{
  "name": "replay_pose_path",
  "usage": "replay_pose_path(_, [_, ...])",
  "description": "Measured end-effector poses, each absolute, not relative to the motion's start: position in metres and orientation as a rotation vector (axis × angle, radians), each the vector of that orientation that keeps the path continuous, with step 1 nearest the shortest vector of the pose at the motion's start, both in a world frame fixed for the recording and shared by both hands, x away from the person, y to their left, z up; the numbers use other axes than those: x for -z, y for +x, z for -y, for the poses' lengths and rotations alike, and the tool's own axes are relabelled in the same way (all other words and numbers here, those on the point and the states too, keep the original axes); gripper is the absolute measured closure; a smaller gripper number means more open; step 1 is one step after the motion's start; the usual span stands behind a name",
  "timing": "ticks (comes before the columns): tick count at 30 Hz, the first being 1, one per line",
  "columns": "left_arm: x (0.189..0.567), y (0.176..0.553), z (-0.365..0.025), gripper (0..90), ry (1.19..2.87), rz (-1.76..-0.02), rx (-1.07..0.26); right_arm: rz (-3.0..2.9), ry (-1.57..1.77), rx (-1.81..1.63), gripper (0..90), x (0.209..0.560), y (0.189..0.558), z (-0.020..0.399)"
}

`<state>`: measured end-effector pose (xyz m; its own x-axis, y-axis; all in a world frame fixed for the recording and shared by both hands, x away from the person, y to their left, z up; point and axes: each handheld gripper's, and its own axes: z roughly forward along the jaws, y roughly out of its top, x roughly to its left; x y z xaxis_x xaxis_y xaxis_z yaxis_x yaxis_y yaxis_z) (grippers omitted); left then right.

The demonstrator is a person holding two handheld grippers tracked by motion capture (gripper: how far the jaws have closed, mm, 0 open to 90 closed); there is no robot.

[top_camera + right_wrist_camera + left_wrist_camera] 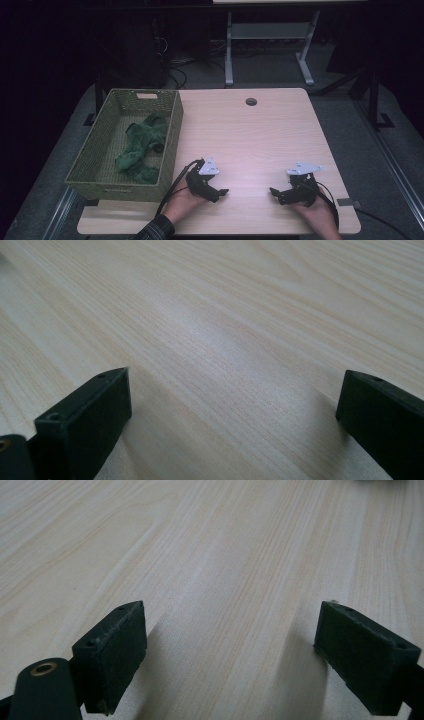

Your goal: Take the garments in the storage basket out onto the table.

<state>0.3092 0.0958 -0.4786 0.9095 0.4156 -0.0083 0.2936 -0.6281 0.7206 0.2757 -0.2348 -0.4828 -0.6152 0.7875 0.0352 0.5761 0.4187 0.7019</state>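
With the green cloth lying bunched inside the woven basket at the left edge, the left gripper and right gripper rest on the bare surface, jaws open and empty, apparently idle.

The place reads as a lab or test room set up for recording, not a home; the light wooden desk stands alone on grey carpet, with a round cable hole near its far edge; beyond it stands a second desk on a white metal frame, with a tangle of dark cables on the floor at its left; the surroundings are dim and dark, only the desk top being lit; metal rails run along the floor at the right; a woven green basket holding a green cloth sits at the desk's left, like a staged prop.
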Motion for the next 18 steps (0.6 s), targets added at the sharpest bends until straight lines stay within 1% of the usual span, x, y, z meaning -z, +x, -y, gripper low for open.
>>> replay_pose_path(18, [0.4779,0.3113,-0.0959,13.3,2.279,-0.541,-0.207,-2.377,1.183,-1.001,0.9,0.4828,0.2757,0.2347])
